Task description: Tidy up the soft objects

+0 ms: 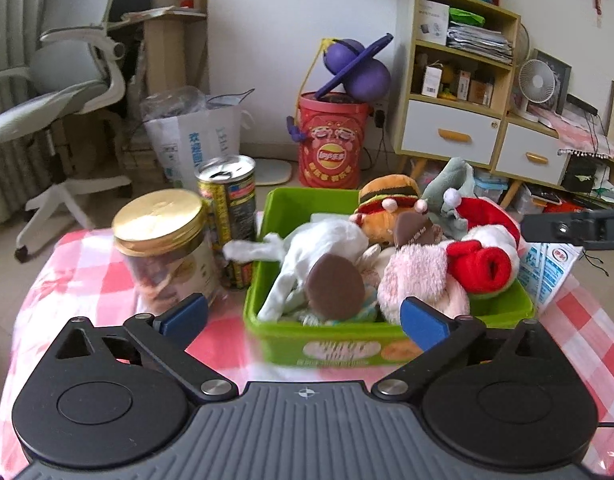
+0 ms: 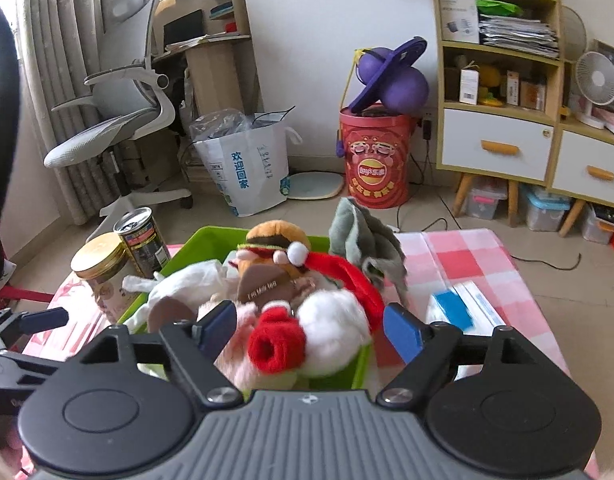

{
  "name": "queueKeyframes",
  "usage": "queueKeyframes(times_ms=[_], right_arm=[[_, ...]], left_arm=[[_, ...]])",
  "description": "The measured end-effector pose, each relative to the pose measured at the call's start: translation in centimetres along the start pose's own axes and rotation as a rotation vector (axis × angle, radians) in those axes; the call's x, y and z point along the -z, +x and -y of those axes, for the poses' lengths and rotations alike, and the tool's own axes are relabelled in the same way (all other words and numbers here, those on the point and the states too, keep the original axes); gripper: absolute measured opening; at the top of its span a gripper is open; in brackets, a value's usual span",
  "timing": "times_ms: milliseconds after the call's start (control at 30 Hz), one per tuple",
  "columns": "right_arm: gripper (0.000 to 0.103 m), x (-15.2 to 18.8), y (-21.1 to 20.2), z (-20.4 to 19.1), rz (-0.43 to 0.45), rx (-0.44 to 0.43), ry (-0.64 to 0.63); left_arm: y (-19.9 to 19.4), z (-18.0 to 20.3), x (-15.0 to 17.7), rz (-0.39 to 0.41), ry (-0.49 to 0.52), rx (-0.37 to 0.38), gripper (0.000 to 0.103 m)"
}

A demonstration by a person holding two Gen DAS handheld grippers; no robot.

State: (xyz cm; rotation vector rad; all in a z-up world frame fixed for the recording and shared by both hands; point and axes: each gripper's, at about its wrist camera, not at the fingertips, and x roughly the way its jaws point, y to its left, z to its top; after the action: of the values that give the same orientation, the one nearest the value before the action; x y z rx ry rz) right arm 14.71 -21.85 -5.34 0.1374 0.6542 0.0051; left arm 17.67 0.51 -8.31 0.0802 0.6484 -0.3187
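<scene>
A green bin (image 1: 347,344) on the red-checked cloth holds several soft toys: a white plush (image 1: 315,252), a pink plush (image 1: 419,276), a red-and-white Santa plush (image 1: 483,256), a burger plush (image 1: 391,192) and a grey plush (image 1: 451,188). My left gripper (image 1: 303,316) is open and empty just before the bin's near wall. In the right wrist view the bin (image 2: 359,364) sits below my right gripper (image 2: 311,328), which is open above the Santa plush (image 2: 307,332), its fingers either side of it. The grey plush (image 2: 363,240) leans at the bin's far corner.
A gold-lidded jar (image 1: 163,240) and a tall can (image 1: 231,208) stand left of the bin. A blue-and-white packet (image 1: 547,268) lies to its right. Beyond the table are an office chair (image 1: 67,80), a paper bag (image 1: 203,136), a red tub (image 1: 331,136) and a shelf unit (image 1: 459,72).
</scene>
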Motion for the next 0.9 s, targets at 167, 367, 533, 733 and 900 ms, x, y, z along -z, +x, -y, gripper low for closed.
queueKeyframes(times_ms=[167,367,533,733,900], right_arm=[[0.067,1.9,-2.4,-0.2,-0.013,-0.007,0.001],[0.067,3.9,-4.8,-1.0,-0.062,-0.006,0.018],[0.069,4.4,-7.7,-2.1,-0.099,0.068,0.003],[0.080,4.3,-11.8,-2.8,-0.085,0.090,0.032],[0.086,4.3,-14.3,-3.1,-0.076,0.108,0.022]], left_arm=[[-2.2,0.1,1.4,-0.015,-0.006,-0.036,0.098],[-4.6,0.9,2.4,-0.052,-0.007,-0.071,0.098],[-7.4,2.0,2.1,-0.109,-0.028,-0.095,0.098],[-10.5,2.8,2.0,-0.168,-0.088,-0.165,0.098],[-11.9,3.7,2.4,-0.204,-0.094,-0.195,0.098]])
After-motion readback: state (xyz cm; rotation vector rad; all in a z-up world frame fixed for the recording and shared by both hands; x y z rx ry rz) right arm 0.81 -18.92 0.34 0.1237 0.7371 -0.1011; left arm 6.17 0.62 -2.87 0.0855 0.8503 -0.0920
